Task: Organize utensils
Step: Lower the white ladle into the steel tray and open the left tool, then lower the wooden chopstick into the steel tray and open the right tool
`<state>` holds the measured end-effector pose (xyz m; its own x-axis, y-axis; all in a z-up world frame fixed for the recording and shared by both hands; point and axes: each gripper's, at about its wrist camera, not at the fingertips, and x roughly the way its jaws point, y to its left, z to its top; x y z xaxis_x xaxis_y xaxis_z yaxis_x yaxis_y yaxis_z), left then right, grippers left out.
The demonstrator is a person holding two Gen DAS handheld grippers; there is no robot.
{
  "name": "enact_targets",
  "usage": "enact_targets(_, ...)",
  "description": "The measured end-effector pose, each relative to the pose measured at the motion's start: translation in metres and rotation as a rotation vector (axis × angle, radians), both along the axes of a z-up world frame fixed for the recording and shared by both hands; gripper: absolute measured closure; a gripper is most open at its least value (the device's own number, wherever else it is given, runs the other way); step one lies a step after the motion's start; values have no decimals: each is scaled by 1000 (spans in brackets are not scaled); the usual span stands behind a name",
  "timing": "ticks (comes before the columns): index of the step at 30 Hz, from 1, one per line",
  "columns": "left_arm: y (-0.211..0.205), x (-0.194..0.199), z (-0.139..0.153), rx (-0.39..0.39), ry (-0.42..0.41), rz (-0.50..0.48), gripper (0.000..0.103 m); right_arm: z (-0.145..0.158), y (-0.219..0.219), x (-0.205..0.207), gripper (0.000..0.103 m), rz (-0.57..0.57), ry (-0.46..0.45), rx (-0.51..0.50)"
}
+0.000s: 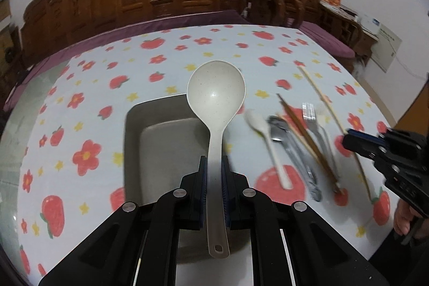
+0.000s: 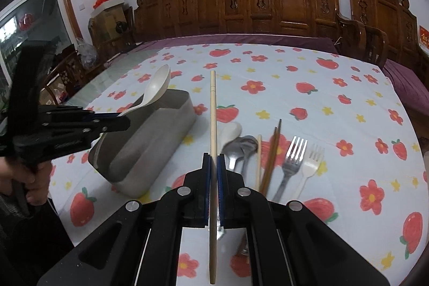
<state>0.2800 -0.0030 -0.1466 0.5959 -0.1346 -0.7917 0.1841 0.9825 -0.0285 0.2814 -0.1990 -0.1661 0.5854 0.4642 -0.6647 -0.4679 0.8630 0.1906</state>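
My left gripper (image 1: 214,165) is shut on the handle of a big cream ladle (image 1: 216,90) and holds it above a grey metal box (image 1: 161,136). The ladle (image 2: 156,87) and the box (image 2: 150,141) also show in the right wrist view, with the left gripper (image 2: 118,122). My right gripper (image 2: 213,162) is shut on a pale wooden chopstick (image 2: 213,125), held above the table; it appears in the left wrist view (image 1: 351,141). On the cloth lie a small white spoon (image 2: 230,134), metal spoons (image 2: 245,148), brown chopsticks (image 2: 272,154), a metal fork (image 2: 293,154) and a white fork (image 2: 311,164).
The table carries a white cloth with strawberries and flowers (image 2: 295,77). Carved wooden benches with purple cushions (image 2: 281,7) stand behind it. A glass tabletop edge (image 2: 107,77) shows at the left. A hand (image 2: 24,178) holds the left gripper's grip.
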Motion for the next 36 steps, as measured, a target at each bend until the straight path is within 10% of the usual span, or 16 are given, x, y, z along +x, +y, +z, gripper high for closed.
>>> enact_targets(15,48,22,-37,-29,87,97,92,-3,37,5,97,12,13,11)
enact_targets(28,84,4,6,-50,-34,133,61,0,97,22,97,36,47,38)
enact_targets(36,113,0,20,-62,-87,184,22,-13,133,43,97,25,107,92)
